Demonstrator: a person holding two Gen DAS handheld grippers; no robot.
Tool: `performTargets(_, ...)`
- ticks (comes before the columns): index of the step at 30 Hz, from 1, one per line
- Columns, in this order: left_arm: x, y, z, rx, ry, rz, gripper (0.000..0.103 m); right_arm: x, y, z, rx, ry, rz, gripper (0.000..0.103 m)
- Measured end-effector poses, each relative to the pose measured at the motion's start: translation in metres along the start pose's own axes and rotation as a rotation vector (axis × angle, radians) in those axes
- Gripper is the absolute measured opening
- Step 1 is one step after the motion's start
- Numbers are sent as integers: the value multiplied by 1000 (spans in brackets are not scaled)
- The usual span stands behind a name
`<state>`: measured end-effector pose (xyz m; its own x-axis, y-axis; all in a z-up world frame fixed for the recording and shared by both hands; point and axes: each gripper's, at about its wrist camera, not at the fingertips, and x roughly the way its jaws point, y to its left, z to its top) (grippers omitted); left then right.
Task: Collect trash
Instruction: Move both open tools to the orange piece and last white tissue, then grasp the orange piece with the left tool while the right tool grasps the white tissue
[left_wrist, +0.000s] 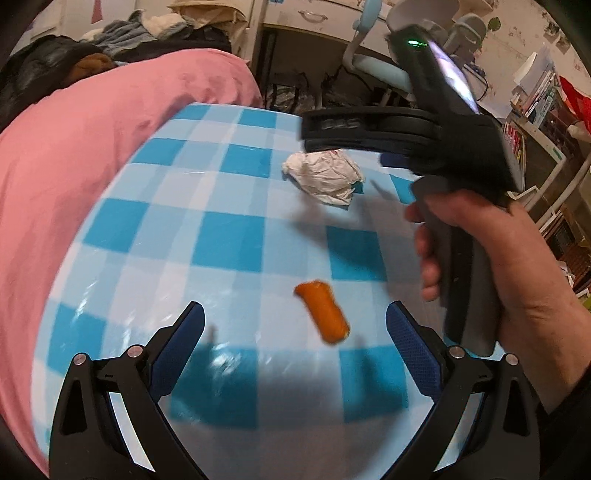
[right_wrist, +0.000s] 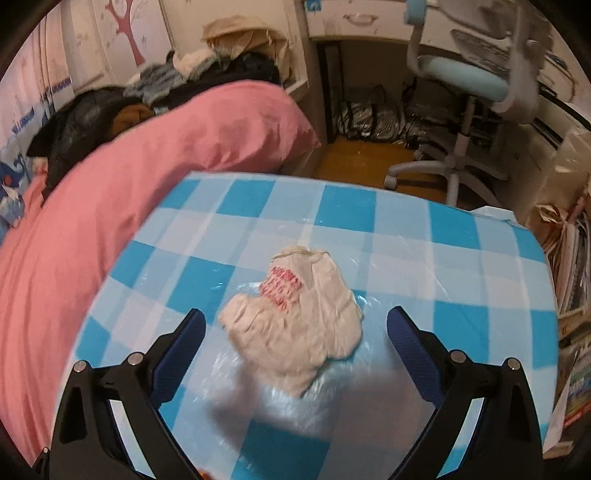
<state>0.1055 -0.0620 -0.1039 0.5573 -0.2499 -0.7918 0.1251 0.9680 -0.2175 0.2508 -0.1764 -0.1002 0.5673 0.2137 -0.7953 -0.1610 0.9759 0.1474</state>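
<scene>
Left gripper (left_wrist: 295, 317) jaws spread wide, nothing between them, hovering over the checked table (left_wrist: 229, 240). Orange scrap (left_wrist: 323, 312) lies on the table just ahead, between the finger lines, closer to the right finger, not touched. Past it the crumpled wrapper (left_wrist: 323, 177) sits on the table, well apart from the scrap.

Right gripper (right_wrist: 295, 321) also spread wide, empty. The wrapper (right_wrist: 295, 321) is between its fingers and a bit ahead, flat on the cloth, red print on top; can't tell if the tips touch it. From the left camera the right hand (left_wrist: 487, 266) holds the right gripper's handle, its front end right above the wrapper.

Pink duvet (right_wrist: 110, 192) butts the table's left edge. Blue chair (right_wrist: 465, 85) stands behind the table
</scene>
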Motion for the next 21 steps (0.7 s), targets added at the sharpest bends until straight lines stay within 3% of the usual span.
performTargets(1, 5, -3, 2, -6, 3, -6, 94, 5, 0, 1, -10, 14, -4, 87)
performTargets(4, 19, -13, 3, 8, 19, -1, 81, 20, -3, 1, -33, 62, 22, 56)
performTargets(6, 28, -19, 1, 30, 34, 24, 57, 17, -6, 1, -32, 61, 55, 40)
performTargets(7, 32, -20, -1, 32, 45, 30, 49, 15, -6, 1, -35, 58, 60, 37)
performTargets(8, 34, -20, -2, 33, 33, 50, 34, 8, -7, -1, -38, 49, 68, 32)
performTargets(9, 33, -19, -3, 35, 19, 54, 26, 4, -8, -1, -29, 42, 80, 30)
performTargets(12, 29, -8, -4, -14, 8, 11, 21, -22, -17, -8, 27, -4, 128, 30)
performTargets(13, 26, -4, -4, -23, 7, 3, 14, -33, -22, -13, 57, -25, 149, 30)
performTargets(17, 3, 14, -13, -72, -11, -53, 13, -76, -37, -43, 161, -80, 224, 30)
performTargets(21, -27, 30, -25, -101, -45, -98, 13, -106, -45, -81, 223, -94, 237, 30)
